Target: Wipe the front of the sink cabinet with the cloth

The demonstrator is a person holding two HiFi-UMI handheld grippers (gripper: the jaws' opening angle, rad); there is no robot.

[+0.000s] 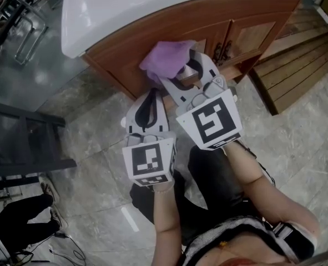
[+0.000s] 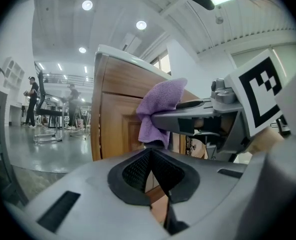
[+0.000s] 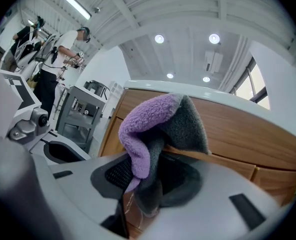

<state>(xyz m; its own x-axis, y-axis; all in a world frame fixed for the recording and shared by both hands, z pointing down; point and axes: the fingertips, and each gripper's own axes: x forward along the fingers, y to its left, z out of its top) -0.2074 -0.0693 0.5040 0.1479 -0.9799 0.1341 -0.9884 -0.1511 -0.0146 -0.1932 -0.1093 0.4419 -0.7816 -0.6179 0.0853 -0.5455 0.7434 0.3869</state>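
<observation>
The right gripper (image 1: 187, 75) has its jaws clamped on a fold of the purple cloth (image 1: 166, 60), which bunches at the upper centre of the head view against the wooden cabinet (image 1: 208, 21), just under the white counter (image 1: 152, 4). The left gripper (image 1: 147, 108) sits just beside it, lower left, with its jaws closed together and nothing between them (its own view shows the pads meeting). The likely risks are these. Only a narrow pinch of cloth seems to be held, so dragging it hard over the wood could tug it free. With the cloth bunched above the jaws, the bare tips might scrape the panel. A sweep to the right could snag on the dark door handles (image 1: 222, 51). The left gripper is close enough to knock against the right one. No brand or readable writing shows; the marker cubes carry only black-and-white square patterns.
</observation>
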